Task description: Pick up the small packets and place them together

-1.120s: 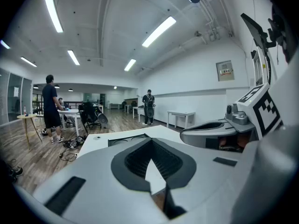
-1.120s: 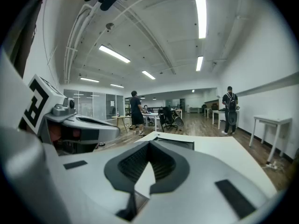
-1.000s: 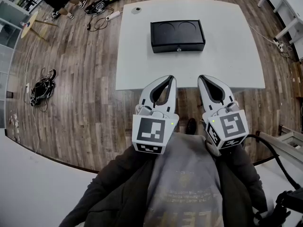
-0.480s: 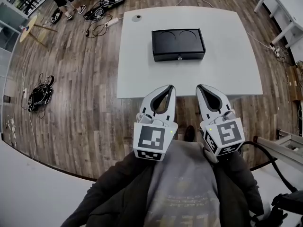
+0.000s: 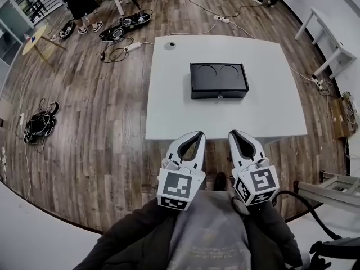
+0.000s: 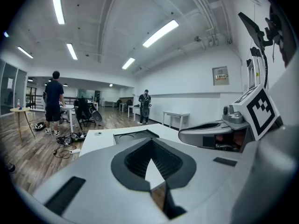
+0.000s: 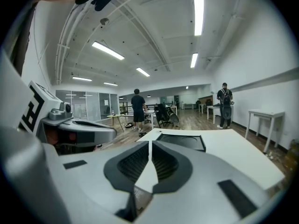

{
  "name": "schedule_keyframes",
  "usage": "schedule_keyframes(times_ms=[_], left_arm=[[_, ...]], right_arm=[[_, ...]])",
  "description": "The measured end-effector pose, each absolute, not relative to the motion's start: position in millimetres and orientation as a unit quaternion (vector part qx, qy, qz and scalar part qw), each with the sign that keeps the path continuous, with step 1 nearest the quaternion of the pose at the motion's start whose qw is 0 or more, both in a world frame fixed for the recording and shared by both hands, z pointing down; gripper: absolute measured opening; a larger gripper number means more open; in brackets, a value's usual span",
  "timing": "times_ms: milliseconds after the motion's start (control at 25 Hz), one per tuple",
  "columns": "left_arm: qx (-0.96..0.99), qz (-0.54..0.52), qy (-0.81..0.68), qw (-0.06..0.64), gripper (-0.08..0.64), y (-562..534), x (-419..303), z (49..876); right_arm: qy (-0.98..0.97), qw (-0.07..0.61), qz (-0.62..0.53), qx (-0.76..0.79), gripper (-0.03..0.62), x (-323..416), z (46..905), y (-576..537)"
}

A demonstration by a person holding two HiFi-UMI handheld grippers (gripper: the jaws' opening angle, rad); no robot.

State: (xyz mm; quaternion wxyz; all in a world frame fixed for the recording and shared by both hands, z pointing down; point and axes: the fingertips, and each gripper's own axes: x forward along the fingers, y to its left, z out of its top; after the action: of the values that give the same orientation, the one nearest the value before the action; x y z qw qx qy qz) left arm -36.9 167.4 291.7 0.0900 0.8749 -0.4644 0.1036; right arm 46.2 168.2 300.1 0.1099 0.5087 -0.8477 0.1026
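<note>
No small packets show in any view. A black box (image 5: 218, 80) with two round recesses in its top stands on the white table (image 5: 169, 117); it also shows as the black box (image 6: 134, 135) and the black box (image 7: 183, 141) in the gripper views. My left gripper (image 5: 199, 133) and right gripper (image 5: 232, 133) hang side by side just short of the table's near edge, over the wooden floor. Both are shut with nothing between the jaws. The left gripper (image 6: 150, 142) and right gripper (image 7: 150, 144) each point toward the table.
A small round disc (image 5: 170, 45) lies near the table's far left corner. Cables and gear (image 5: 121, 27) lie on the floor at far left, beside a standing person (image 5: 79, 4). A cable bundle (image 5: 38, 125) lies at left. White tables (image 5: 332, 38) stand at right.
The table and box now sit lower and smaller in the head view, with more of the room showing. Both grippers sit lower in the frame and closer together, still shut.
</note>
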Motion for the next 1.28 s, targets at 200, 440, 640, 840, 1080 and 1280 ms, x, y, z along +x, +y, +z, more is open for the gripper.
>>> schedule_keyframes(times_ms=[200, 440, 640, 840, 1080, 1280], left_arm=[[0.878, 0.101, -0.456, 0.105, 0.003, 165, -52, 304], [0.877, 0.114, -0.451, 0.12, 0.003, 152, -48, 314], [0.871, 0.137, -0.456, 0.123, 0.003, 123, -39, 325], [0.862, 0.15, -0.469, 0.122, 0.003, 86, -26, 328], [0.846, 0.186, -0.484, 0.127, 0.003, 41, -2, 340], [0.836, 0.195, -0.496, 0.133, 0.003, 27, 13, 342]], right_arm=[[-0.838, 0.127, 0.099, 0.522, 0.006, 36, 307, 170], [-0.821, 0.138, 0.101, 0.545, 0.006, 52, 312, 154], [-0.814, 0.139, 0.119, 0.551, 0.006, 71, 332, 119], [-0.821, 0.136, 0.138, 0.537, 0.006, 84, 346, 74], [-0.846, 0.148, 0.166, 0.484, 0.006, 89, 373, 31], [-0.863, 0.148, 0.175, 0.451, 0.006, 86, 382, 11]])
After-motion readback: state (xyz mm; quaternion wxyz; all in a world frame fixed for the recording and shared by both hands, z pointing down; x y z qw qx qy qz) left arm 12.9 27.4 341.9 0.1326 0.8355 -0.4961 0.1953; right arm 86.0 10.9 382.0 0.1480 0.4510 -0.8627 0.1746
